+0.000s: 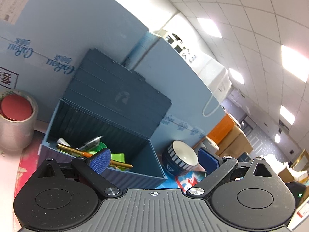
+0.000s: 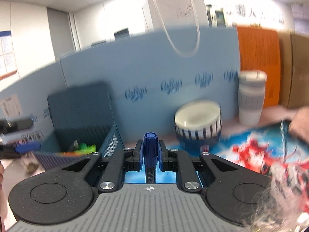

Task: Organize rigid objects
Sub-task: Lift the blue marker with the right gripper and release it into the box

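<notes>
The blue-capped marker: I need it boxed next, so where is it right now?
In the right wrist view, the blue-capped marker is clamped upright in the right gripper, between the open blue storage box and the striped bowl.

Bright ceiling panels (image 1: 209, 27) glare — right view motion-blurred (fisheye-warped)

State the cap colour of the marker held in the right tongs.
Dark blue; the marker shows best in the right wrist view.
</notes>
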Motion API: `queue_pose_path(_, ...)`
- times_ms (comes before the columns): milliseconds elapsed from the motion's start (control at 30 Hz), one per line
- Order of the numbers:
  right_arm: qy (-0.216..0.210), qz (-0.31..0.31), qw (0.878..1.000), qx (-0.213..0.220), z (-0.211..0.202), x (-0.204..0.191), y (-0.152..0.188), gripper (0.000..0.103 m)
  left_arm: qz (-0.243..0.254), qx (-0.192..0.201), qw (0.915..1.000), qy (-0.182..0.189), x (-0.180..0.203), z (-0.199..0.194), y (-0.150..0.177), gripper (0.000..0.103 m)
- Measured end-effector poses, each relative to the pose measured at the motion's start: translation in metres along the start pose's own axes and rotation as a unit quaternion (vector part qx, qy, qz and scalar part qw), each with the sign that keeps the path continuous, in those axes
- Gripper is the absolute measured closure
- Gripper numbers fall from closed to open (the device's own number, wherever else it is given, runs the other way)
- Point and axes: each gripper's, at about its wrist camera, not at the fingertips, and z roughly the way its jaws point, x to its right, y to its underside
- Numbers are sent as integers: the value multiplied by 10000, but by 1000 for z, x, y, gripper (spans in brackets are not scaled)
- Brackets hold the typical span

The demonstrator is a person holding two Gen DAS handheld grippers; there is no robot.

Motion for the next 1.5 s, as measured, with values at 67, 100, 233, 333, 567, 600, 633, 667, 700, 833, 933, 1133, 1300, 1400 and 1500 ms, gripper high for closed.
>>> queue_pose_path(67,-70,-55,9997,232,-5,-11,-12,89,-21,82,9999,-76,-3,-3,-3,5)
queue_pose_path(100,-119,-75,9993,350,-7,-17,-18,89,-25,132,9998,-137,-4,-5,-4,5)
queue_pose_path(233,-278,-194,9961,810,-10,-44,-37,89,-65,327,9983,-477,-16,-11,-10,5)
queue_pose_path(333,-456,-230,9924,1120,-10,-64,-49,89,-225,427,9964,-701,-30,-13,-15,5)
queue_pose_path(567,-1157,-126,9860,1192,20,-117,-57,89,-808,605,9913,-847,-60,-22,-23,5)
queue_pose_path(600,-1265,-71,9854,1135,28,-122,-56,89,-833,604,9910,-853,-62,-23,-23,5)
queue_pose_path(633,-1365,4,9850,1055,36,-128,-54,89,-855,607,9908,-851,-64,-24,-23,5)
queue_pose_path(667,-1437,87,9849,962,45,-133,-52,89,-871,609,9907,-850,-65,-25,-24,5)
queue_pose_path(700,-1498,183,9847,870,54,-136,-49,89,-875,605,9907,-847,-67,-25,-24,5)
queue_pose_path(833,-1724,497,9827,461,84,-152,-29,89,-892,572,9907,-849,-69,-22,-24,5)
queue_pose_path(933,-1714,668,9829,79,102,-153,-15,89,-901,509,9910,-852,-70,-19,-23,5)
queue_pose_path(1133,-1663,966,9808,-330,112,-136,3,89,-831,441,9918,-862,-68,-15,-22,5)
queue_pose_path(1300,-1627,1000,9804,-489,109,-125,7,86,-791,406,9922,-869,-66,-14,-21,5)
queue_pose_path(1400,-1489,940,9829,-543,107,-122,10,81,-768,379,9926,-866,-65,-13,-21,5)
queue_pose_path(1500,-1245,826,9873,-539,105,-120,14,73,-722,357,9932,-842,-62,-11,-21,5)
